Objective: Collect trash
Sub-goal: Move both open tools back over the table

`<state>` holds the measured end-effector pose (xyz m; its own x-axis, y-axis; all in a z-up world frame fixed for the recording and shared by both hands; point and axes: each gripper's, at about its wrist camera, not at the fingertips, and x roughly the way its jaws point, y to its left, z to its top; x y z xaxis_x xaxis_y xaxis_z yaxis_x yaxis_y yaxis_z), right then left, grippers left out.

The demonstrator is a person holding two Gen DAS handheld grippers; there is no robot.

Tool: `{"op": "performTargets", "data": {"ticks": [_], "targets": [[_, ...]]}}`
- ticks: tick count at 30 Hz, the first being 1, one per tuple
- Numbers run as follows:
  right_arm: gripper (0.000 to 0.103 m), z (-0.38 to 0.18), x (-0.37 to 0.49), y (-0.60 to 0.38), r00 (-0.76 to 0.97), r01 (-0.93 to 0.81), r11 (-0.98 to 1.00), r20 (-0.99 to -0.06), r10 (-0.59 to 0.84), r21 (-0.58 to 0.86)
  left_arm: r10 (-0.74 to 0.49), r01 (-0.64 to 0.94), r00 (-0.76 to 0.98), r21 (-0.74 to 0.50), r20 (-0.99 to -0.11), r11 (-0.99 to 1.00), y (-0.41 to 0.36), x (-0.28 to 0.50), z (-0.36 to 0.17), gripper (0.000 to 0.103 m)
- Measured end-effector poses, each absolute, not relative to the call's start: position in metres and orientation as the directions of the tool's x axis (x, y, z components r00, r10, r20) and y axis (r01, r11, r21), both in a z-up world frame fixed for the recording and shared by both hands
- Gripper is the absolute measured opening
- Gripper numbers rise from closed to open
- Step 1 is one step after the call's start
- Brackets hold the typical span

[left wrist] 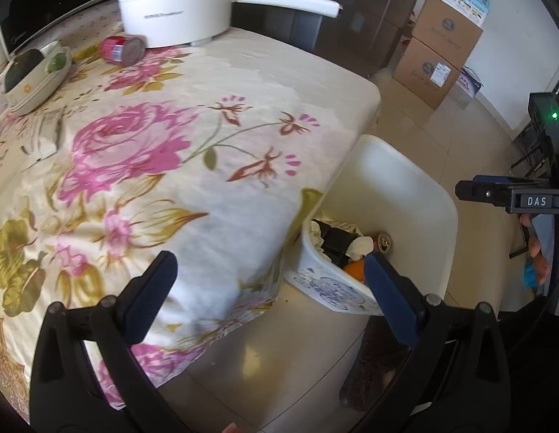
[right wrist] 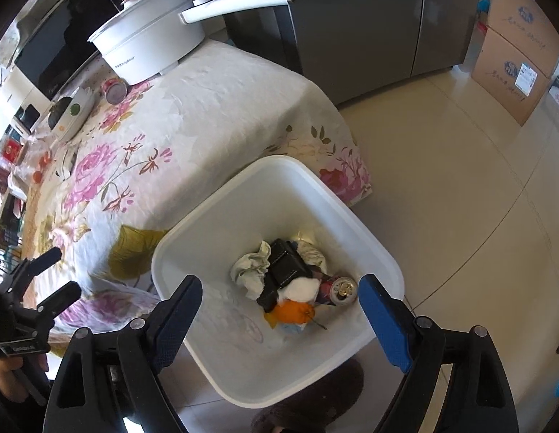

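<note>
The right gripper (right wrist: 279, 317) hangs spread and empty over the white bin (right wrist: 380, 252); the left gripper (left wrist: 268, 292) is spread too. A red can (left wrist: 122, 48), probably trash, lies upper left; rounded, it may roll when pinched.

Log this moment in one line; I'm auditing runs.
left gripper: open, empty | right gripper: open over bin | red can: on table

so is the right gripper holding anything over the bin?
No. The right gripper stands open over the white bin, nothing between its fingers; the can lies inside with the other trash.
</note>
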<state>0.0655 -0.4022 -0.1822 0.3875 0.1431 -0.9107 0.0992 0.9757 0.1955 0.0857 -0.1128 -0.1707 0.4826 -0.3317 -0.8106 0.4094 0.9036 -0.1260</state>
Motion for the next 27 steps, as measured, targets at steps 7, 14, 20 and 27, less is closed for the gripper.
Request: {"op": "performTargets", "data": {"ticks": [7,14,20,27], "targets": [[0.090,-0.178,0.073,-0.381,0.386,0.070,0.980,-0.911,0.145,0.185,-0.328,0.374,0.497,-0.143,-0.803,0.916,-0.088,0.084,-0.166,0.102],[0.090,-0.166,0.085,-0.347,0.402,0.026,0.981,-0.900,0.167,0.194,-0.315,0.308,0.524,-0.168,-0.791,0.936,-0.054,0.086,-0.160,0.102],[0.090,-0.157,0.098,-0.313,0.410,-0.019,0.981,-0.893,0.186,0.195,-0.305,0.201,0.538,-0.231,-0.786,0.952,-0.013,0.094,-0.160,0.102],[0.090,-0.149,0.116,-0.275,0.419,-0.073,0.979,-0.885,0.204,0.191,-0.236,0.093,0.562,-0.223,-0.793,0.970,0.029,0.114,-0.158,0.102]]}}
